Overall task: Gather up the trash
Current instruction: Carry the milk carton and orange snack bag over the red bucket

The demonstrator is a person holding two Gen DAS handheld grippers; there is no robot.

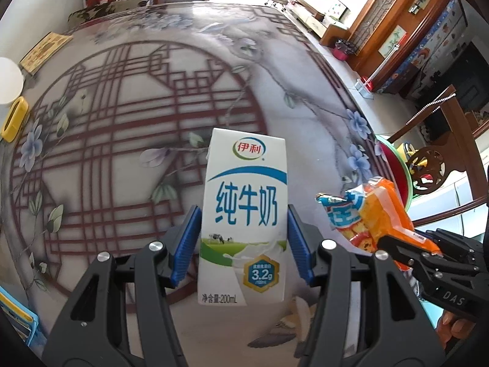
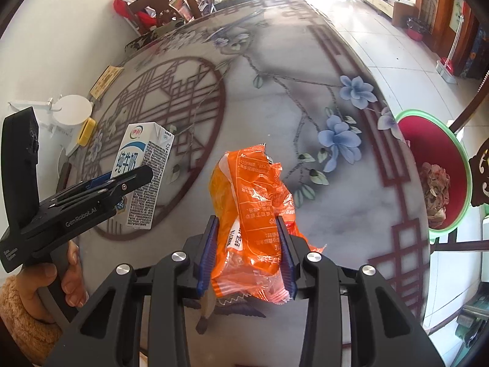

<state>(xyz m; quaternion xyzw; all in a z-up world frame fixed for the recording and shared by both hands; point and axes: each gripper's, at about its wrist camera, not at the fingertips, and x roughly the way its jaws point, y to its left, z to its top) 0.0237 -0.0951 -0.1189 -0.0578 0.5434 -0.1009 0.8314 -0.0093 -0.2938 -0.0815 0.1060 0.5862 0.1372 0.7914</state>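
Note:
My left gripper is shut on a white and blue milk carton, held upright above the patterned table. The carton also shows in the right wrist view, clamped by the left gripper. My right gripper is shut on a crumpled orange snack wrapper, held over the table. The wrapper shows at the right of the left wrist view, in the right gripper. A red bin with a green rim stands off the table's right edge with crumpled scraps inside.
A yellow holder, a white round object and a patterned yellow card lie at the table's left side. A blue item sits at the near left. Wooden chairs stand at the far end, another at the right.

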